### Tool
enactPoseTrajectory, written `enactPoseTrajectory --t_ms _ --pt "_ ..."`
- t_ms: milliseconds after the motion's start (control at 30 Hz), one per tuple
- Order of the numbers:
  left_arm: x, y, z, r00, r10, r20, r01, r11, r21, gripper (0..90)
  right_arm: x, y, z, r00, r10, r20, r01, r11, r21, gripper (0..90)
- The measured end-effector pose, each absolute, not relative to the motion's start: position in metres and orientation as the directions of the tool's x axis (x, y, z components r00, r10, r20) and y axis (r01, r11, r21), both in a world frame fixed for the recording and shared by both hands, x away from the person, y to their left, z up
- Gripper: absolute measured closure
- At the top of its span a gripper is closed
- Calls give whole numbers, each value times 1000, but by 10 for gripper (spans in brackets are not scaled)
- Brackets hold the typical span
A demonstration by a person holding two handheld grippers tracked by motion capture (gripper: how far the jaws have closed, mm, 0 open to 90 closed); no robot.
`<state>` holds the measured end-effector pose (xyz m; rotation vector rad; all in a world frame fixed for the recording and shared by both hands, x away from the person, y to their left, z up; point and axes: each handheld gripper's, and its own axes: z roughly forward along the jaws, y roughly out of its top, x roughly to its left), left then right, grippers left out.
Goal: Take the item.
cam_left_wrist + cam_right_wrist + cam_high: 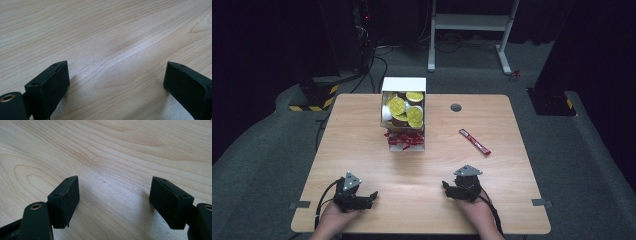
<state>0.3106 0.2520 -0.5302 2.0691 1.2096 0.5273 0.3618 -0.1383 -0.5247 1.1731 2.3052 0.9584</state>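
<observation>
My left gripper [371, 198] rests low over the near left part of the wooden table [362, 150], held by a hand. In the left gripper view my left gripper [116, 75] stands open, with bare wood between its jaws. My right gripper [446, 188] sits near the front right, held by the other hand. In its own view my right gripper [113, 192] is open too, with nothing between the black pads [66, 195]. A white box [404, 112] in the table's middle holds yellow-lidded cups [397, 105] above and red packets [404, 140] below. A red stick packet [474, 141] lies loose to its right.
A round grey grommet [456, 107] sits in the tabletop behind the red stick packet. Beyond the table stand a white frame leg [432, 40] and black-and-yellow striped blocks [314, 95] on grey carpet. Tape tabs mark the table's near corners [300, 204].
</observation>
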Motion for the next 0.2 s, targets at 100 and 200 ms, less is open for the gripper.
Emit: enactPoseTrajectory --t_ms 100,200 --pt "311 252 -530 486 874 9 600 -341 724 67 363 -138 -525 -578 816 -13 564 411 716 221" --pt "310 252 -530 481 877 13 598 -339 726 71 364 -136 -525 -584 812 -15 566 421 709 172"
